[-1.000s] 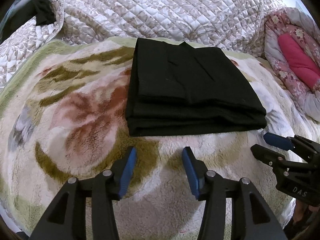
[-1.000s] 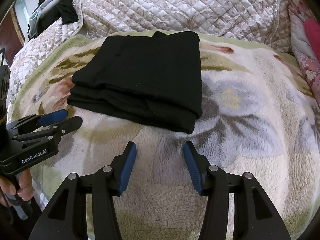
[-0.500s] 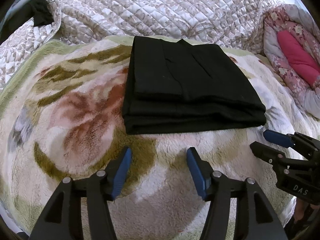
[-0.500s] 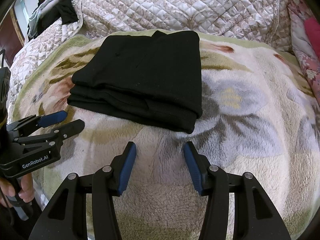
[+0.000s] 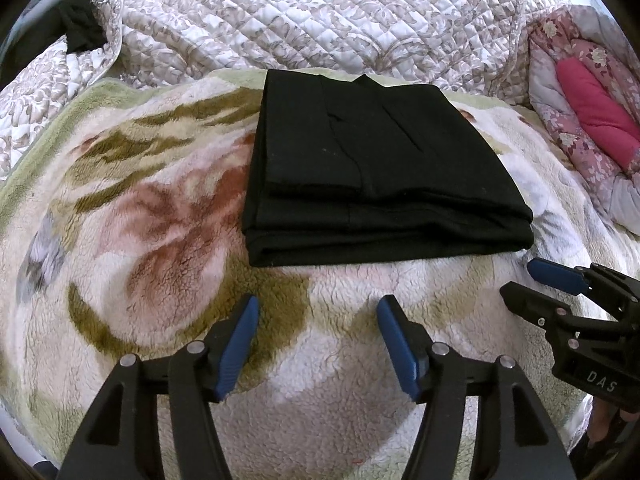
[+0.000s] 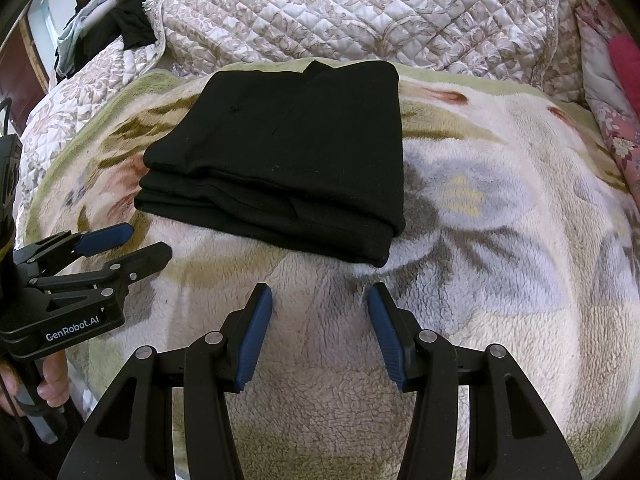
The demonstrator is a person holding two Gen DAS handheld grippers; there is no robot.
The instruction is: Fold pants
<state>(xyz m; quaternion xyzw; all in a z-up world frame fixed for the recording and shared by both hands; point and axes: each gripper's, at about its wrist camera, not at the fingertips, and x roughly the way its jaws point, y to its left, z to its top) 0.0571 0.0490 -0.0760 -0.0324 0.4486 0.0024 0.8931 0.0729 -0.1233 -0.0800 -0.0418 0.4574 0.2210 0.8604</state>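
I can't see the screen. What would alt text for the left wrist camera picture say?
Black pants lie folded into a neat rectangle on a fleecy floral blanket. The left gripper, its jaws just opened wider, is empty in front of them; the right gripper is at the right edge, with a quilted bedspread behind.

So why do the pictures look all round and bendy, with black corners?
Left wrist view: the fisheye lens bulges the blanket and darkens the corners; the black pants stay sharp. Right wrist view: same bulge and dark corners, soft even light, no glare.
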